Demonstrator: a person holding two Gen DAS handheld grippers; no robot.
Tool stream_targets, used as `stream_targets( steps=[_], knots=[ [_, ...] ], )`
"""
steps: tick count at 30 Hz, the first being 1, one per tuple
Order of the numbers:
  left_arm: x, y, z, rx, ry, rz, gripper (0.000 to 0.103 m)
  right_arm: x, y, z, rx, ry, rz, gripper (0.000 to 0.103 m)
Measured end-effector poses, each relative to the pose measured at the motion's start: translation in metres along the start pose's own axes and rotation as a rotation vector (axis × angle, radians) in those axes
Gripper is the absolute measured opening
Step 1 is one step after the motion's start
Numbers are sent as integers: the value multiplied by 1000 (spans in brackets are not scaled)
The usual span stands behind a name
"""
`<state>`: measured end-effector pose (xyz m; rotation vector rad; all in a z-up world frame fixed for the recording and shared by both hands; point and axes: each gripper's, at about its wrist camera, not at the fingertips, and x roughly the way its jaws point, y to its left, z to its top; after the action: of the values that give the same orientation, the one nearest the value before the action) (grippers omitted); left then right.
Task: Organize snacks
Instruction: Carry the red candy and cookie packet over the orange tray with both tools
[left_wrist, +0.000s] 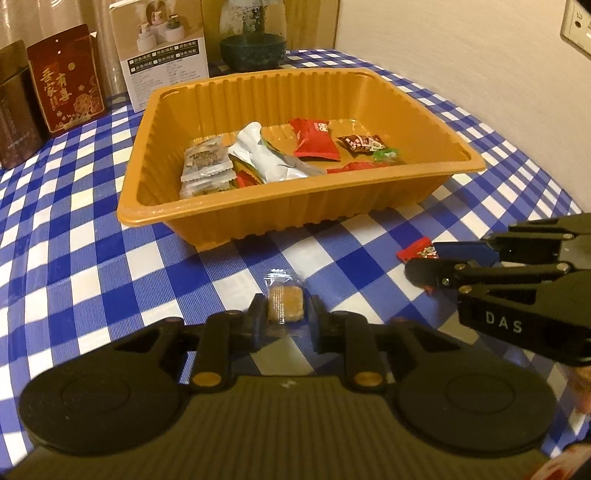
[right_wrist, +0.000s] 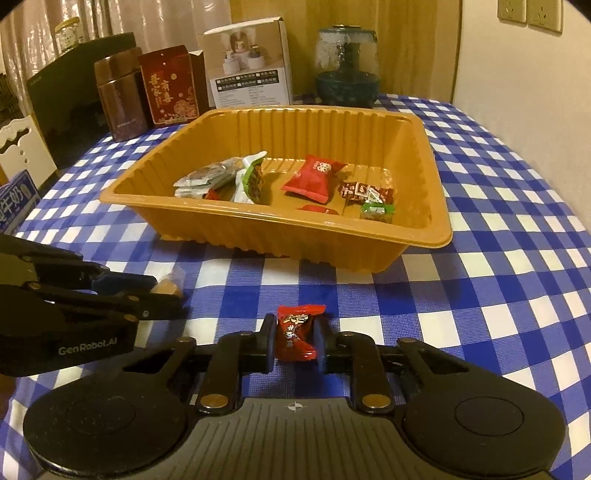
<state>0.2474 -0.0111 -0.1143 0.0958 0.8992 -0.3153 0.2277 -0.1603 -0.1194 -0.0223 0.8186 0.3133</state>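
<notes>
A table with a blue and white checked cloth (left_wrist: 110, 266) holds an orange tray (left_wrist: 258, 210). The tray sits near the middle of the table, a bit toward the far edge.

The left gripper (left_wrist: 284, 317) is down near the front edge of the table. Its jaws are pinching a small brown snack in a clear wrapper (left_wrist: 285, 303). The snack sits right between the two fingers, and both press on its sides.

The right gripper (right_wrist: 295, 341) is also near the front edge, to the right of the left one. Its jaws are pinching a red candy (right_wrist: 297, 332). The red wrapper sticks out past the fingers toward the tray. From the left camera, the right gripper comes in from the right side, with the red candy at its tip.

Both snacks are in front of the tray, outside it, low over the cloth. I cannot tell if they touch the cloth.

Inside the tray are more snacks. A pile of silver packets (left_wrist: 207, 166) lies by the left wall. A crinkled white and green bag (left_wrist: 266, 155) lies beside them. A big red packet (right_wrist: 312, 179) is in the middle. A dark red candy (right_wrist: 364, 192) and a little green candy (right_wrist: 376, 212) are near the right wall.

Along the far edge of the table stand a brown tin (right_wrist: 120, 99), a red box (right_wrist: 171, 86), a white box (right_wrist: 247, 66) and a glass jar (right_wrist: 347, 66).
</notes>
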Motion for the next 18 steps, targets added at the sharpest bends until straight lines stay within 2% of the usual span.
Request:
stream_targets(
  steps=[7,11,18],
  knots=[
    [-24,-11,-2,-25,-28,6,21,-21,2,1,-14,-19,35,21],
    [-38,-18,-3,-30,-55,10,21,-39,-5,0,21,-25,56,21],
    [-65,-31,-7,-40,-104,12,21,-72,-13,-3,28,-78,60,21]
  ],
)
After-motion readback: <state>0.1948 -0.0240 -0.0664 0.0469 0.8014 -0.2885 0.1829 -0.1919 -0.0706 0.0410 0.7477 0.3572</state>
